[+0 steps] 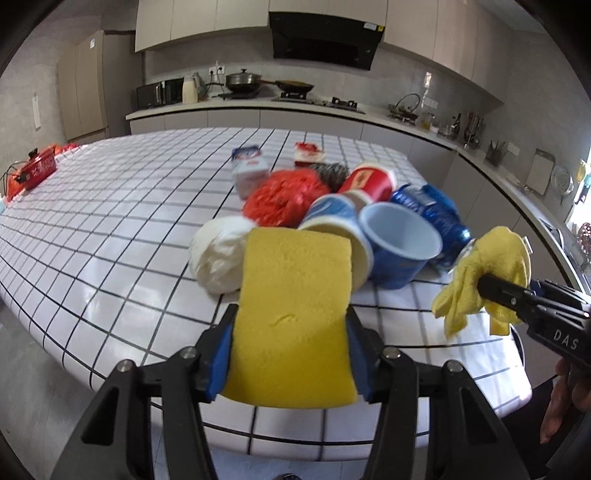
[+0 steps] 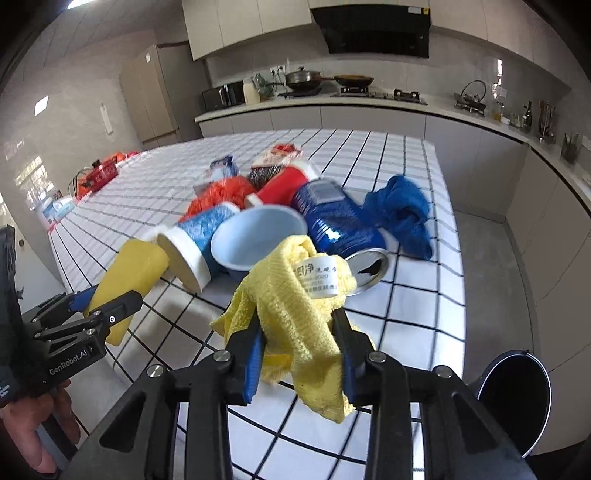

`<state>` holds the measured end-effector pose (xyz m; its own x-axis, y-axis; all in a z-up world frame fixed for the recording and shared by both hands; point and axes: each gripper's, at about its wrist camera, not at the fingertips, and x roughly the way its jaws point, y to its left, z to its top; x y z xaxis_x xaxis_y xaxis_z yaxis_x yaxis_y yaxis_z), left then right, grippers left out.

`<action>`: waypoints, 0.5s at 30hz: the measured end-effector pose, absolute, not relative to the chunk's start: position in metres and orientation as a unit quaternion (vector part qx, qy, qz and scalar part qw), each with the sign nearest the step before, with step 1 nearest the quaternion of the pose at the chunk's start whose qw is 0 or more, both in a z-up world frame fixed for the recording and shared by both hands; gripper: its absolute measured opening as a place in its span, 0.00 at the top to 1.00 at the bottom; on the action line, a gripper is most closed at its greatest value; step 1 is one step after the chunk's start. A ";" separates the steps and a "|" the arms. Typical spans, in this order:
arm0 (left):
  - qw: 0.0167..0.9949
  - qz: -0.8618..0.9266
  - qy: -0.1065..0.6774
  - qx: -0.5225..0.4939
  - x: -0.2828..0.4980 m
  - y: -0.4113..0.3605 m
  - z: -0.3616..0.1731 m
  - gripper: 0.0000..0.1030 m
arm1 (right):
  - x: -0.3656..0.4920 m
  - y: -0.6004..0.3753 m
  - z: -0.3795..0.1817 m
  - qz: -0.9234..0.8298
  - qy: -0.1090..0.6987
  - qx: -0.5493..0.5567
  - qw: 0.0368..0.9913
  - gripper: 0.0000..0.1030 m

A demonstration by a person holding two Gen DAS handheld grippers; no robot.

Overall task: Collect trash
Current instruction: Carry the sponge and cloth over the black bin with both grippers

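Above the tiled table (image 1: 110,229), left gripper (image 1: 291,332) pinches a sponge (image 1: 295,295), right gripper (image 2: 295,343) a cloth (image 2: 291,295).

Pretty clearly a home kitchen I'm standing in. A black range hood (image 1: 325,40) is hanging over a gas hob (image 1: 317,100) where a lidded pot (image 1: 243,80) and a frying pan (image 1: 294,86) are sitting. Pale cabinets (image 1: 201,22) are running along the wall, a microwave (image 1: 159,93) is sitting nearby, and a white tiled bench (image 1: 110,206) is filling the middle.
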<state>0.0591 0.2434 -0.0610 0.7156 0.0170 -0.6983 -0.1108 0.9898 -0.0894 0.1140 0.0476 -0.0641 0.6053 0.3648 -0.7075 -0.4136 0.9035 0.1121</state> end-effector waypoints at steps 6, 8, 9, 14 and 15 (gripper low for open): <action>0.929 0.015 0.367 -0.051 0.061 0.215 -0.048 0.47 | 0.105 0.011 -0.047 0.198 0.370 -0.012 0.908 0.64; 0.930 0.006 0.364 -0.047 0.062 0.202 -0.043 0.47 | 0.102 -0.004 -0.044 0.189 0.365 -0.007 0.911 0.64; 0.931 0.001 0.363 -0.045 0.062 0.195 -0.041 0.47 | 0.100 -0.014 -0.041 0.181 0.363 -0.003 0.914 0.64; 0.933 -0.030 0.357 -0.034 0.066 0.154 -0.034 0.47 | 0.093 -0.063 -0.031 0.147 0.354 0.012 0.923 0.64; 0.933 -0.036 0.356 -0.032 0.066 0.146 -0.033 0.47 | 0.091 -0.074 -0.029 0.140 0.352 0.015 0.925 0.64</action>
